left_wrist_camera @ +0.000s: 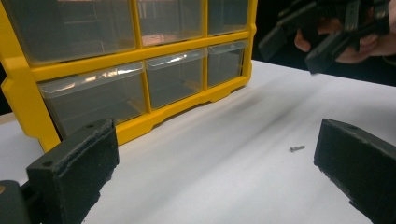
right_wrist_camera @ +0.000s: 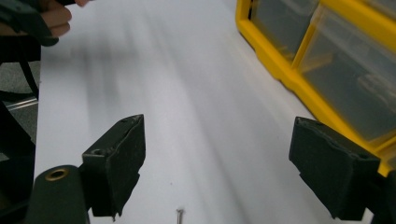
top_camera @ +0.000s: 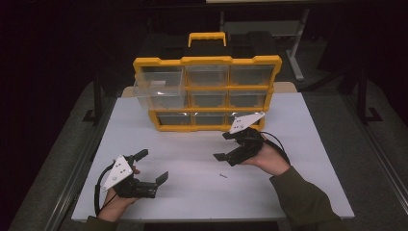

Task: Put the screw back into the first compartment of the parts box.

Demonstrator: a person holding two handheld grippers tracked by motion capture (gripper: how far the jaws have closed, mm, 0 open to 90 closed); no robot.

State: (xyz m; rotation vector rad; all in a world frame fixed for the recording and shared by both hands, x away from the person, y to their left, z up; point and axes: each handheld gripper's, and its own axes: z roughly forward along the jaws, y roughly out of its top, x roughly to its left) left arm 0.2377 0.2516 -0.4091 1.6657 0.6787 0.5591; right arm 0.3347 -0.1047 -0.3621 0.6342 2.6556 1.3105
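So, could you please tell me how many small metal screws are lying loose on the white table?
1. The small metal screw lies on the white table, between the two grippers and in front of the yellow drawer organiser. Others may be hidden inside the drawers.

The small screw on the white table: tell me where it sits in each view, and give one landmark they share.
High view: the screw lies on the white table, between the two hands, below the right tool.
Left gripper view: the screw lies right of centre, just left of the right-hand jaw.
Right gripper view: the screw is at the bottom edge, between the jaws.
Shared landmark: the yellow drawer organizer.
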